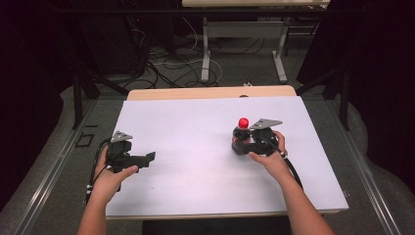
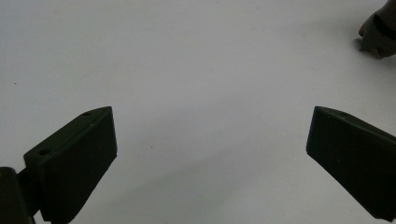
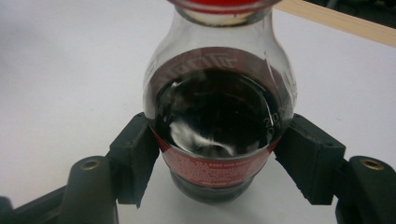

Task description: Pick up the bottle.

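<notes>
Black pads of the right gripper point(image 3: 219, 163) press the bottle point(image 3: 219, 121) from both sides — the label band sits squarely between them, so the jaws are clamped on its lower body, closed as far as its width lets them. It stands upright on the white table point(image 1: 195, 147), red cap point(image 1: 243, 122) on top, long axis straight up, dark liquid filling most of it. From above it shows right of centre, just beyond the right hand point(image 1: 271, 159), which comes at it level from the near side with the wrist low and the forearm angled in from the bottom edge. Judging by that, the coming move is a lift or a carry, and the grip looks low on a tall thing — a tilt is the risk.

Well apart on the other side, the left gripper point(image 1: 147, 159) hangs low over bare table, jaws spread wide with nothing between them, pointing across towards the bottle. The right hand is plainly the nearer one.
</notes>
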Demonstrator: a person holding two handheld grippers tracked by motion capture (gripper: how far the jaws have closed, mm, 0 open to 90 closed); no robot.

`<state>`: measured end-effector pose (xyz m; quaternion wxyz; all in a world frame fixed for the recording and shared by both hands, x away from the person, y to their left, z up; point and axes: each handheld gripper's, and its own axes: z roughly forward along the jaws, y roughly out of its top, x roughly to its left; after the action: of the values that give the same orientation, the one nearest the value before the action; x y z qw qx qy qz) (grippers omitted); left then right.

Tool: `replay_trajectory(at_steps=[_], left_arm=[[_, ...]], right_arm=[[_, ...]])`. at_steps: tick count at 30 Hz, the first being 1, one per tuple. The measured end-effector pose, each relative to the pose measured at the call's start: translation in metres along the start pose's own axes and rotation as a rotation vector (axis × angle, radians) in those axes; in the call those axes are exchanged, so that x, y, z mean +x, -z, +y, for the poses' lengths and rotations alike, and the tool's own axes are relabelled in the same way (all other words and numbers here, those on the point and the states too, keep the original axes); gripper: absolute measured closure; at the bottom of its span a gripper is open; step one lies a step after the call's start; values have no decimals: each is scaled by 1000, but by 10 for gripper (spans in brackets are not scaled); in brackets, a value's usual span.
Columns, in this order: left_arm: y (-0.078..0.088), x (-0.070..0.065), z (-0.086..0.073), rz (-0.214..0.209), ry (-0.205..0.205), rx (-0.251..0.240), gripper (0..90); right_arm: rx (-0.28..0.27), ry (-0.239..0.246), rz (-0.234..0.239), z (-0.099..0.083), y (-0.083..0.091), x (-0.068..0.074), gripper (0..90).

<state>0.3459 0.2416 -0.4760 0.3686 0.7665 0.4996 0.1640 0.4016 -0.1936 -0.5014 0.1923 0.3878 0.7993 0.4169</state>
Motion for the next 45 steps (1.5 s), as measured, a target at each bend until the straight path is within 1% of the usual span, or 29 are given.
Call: replay_trajectory(at_steps=[6, 8, 11, 12, 13, 15, 16, 17, 19, 21, 23, 24, 25, 27, 28, 29, 30, 31, 32, 34, 36, 37, 38, 39, 40, 42, 43, 44, 45], left_arm=[[-1, -2, 0, -2, -3, 0, 22], [-2, -4, 1, -7, 1, -13, 23], [-2, -8, 2, -11, -12, -14, 24], [-2, -8, 2, -11, -12, -14, 24], [-1, -9, 3, -16, -20, -17, 24], [0, -13, 4, -28, -5, -36, 29], [2, -13, 5, -32, -19, -33, 34], [3, -15, 6, -38, -14, -44, 44], [6, -19, 9, -52, -21, -58, 54], [9, -22, 13, -77, -40, -59, 69], [11, -28, 16, -111, -33, -60, 70], [11, -32, 18, -126, -28, -68, 79], [13, -34, 21, -135, -62, -56, 86], [14, -43, 25, -159, -88, -70, 101], [14, -48, 28, -173, -103, -73, 111], [15, -57, 33, -201, -127, -88, 118], [15, -57, 33, -201, -127, -88, 128], [16, -66, 38, -219, -143, -92, 155], [16, -66, 38, -219, -143, -92, 166], [15, -75, 45, -252, -171, -94, 168], [13, -84, 51, -278, -186, -91, 207], [10, -94, 56, -318, -210, -87, 210], [9, -98, 59, -335, -222, -81, 216], [7, -103, 61, -350, -225, -80, 221], [7, -103, 61, -350, -225, -80, 228], [4, -112, 66, -362, -249, -88, 232], [2, -116, 68, -375, -260, -92, 232], [1, -121, 71, -392, -268, -91, 235], [-1, -128, 75, -428, -290, -89, 240]], right_arm=[[-22, 38, 18, 4, 4, 16, 317], [-30, 44, 33, 6, 5, 20, 317], [-35, 55, 77, 6, 6, 29, 318], [-35, 55, 77, 6, 6, 29, 318], [-32, 65, 86, 7, 6, 31, 318], [-29, 76, 100, 7, 7, 36, 319], [-25, 80, 109, 8, 7, 39, 319], [-25, 90, 125, 8, 8, 44, 320], [-24, 95, 128, 8, 9, 47, 321], [-22, 110, 143, 8, 10, 52, 322], [-24, 132, 158, 8, 12, 59, 322], [-26, 122, 167, 8, 12, 61, 322], [-28, 123, 168, 8, 13, 63, 322], [-40, 123, 180, 7, 13, 67, 322], [-29, 125, 184, 7, 14, 69, 322], [-30, 130, 186, 6, 14, 71, 323], [-25, 139, 193, 6, 14, 73, 323], [-24, 141, 191, 5, 14, 75, 323], [-22, 148, 198, 4, 14, 77, 323], [-5, 161, 209, 3, 14, 80, 324], [-24, 164, 214, 0, 12, 84, 324], [-29, 167, 221, -1, 11, 85, 324], [-8, 171, 230, -1, 12, 87, 324], [-23, 178, 228, -2, 11, 88, 324], [-29, 175, 234, -3, 10, 89, 324], [-13, 181, 245, -4, 11, 89, 324], [-5, 168, 249, -5, 11, 91, 324], [-12, 176, 265, -7, 9, 93, 324], [-13, 180, 266, -8, 9, 94, 324]])
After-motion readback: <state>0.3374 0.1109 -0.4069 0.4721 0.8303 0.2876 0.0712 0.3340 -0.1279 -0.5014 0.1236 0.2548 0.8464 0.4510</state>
